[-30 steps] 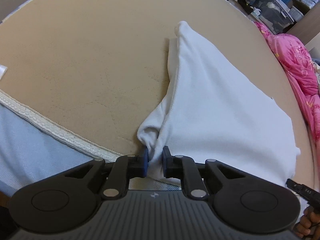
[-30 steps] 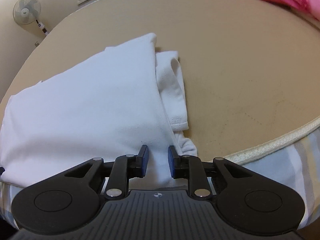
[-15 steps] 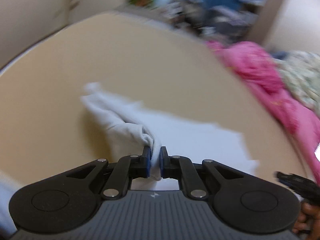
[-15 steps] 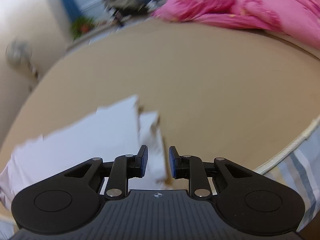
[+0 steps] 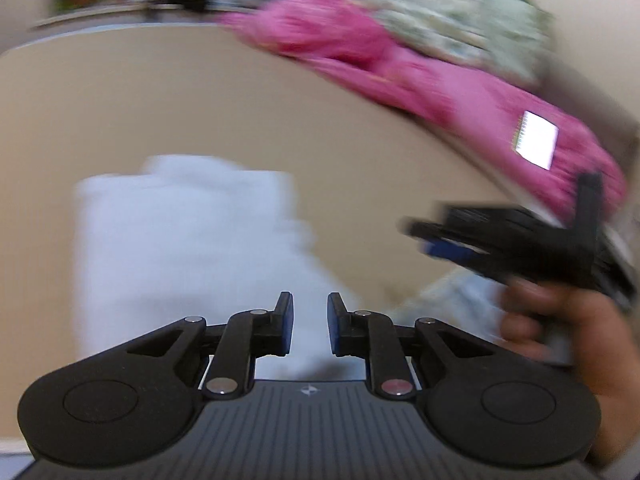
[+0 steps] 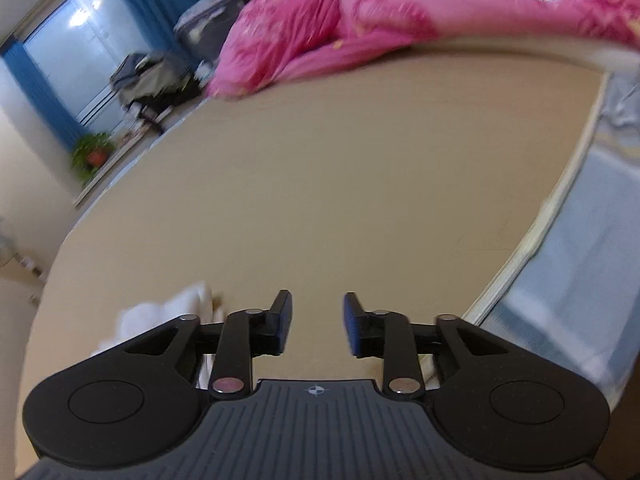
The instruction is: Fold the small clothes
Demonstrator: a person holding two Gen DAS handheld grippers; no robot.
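Both hand-held grippers have let go of the white cloth and pulled up since a second ago. On the tan bed (image 5: 200, 92), the cloth (image 5: 184, 240) lies folded at the near left, blurred. Pink bedding (image 6: 360, 24) is heaped at the far right. Left hand-held gripper (image 5: 309, 326) hangs spread above the cloth's near edge; right hand-held gripper (image 6: 317, 323) is spread over bare bed.

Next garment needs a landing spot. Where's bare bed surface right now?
Bare tan mattress lies between the folded white garment and the pink quilt, out to its piped edge. It is crowded along the quilt, and near the right tool beside the garment.
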